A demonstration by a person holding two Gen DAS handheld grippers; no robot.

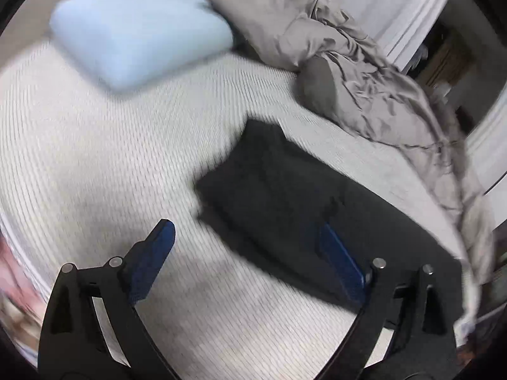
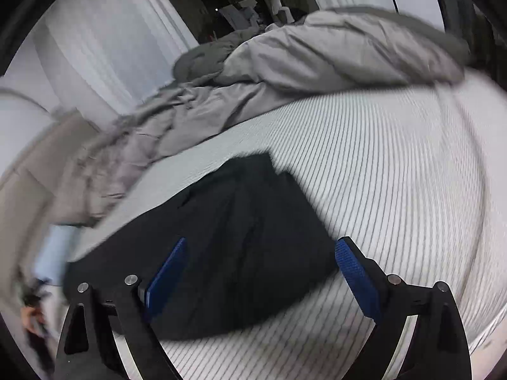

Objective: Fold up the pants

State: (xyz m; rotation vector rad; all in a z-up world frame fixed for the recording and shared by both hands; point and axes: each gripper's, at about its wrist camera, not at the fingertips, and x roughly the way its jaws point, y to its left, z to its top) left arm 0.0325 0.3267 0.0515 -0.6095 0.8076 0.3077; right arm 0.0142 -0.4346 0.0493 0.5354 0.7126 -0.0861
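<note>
Black pants (image 1: 285, 196) lie folded into a flat rectangle on the white ribbed mattress (image 1: 95, 145). In the left wrist view my left gripper (image 1: 247, 224) hovers open above the near left corner of the pants, its blue pads wide apart with nothing between them. The right wrist view shows the same pants (image 2: 228, 247) from the other side. There my right gripper (image 2: 261, 243) stands open over the near end of the pants, holding nothing. Both pictures are blurred by motion.
A light blue pillow (image 1: 136, 28) lies at the head of the bed. A crumpled grey duvet (image 1: 364, 72) runs along the far side, also heaped (image 2: 301, 53) behind the pants. White curtains (image 2: 95, 41) hang beyond. A hand (image 2: 30, 318) shows at the lower left.
</note>
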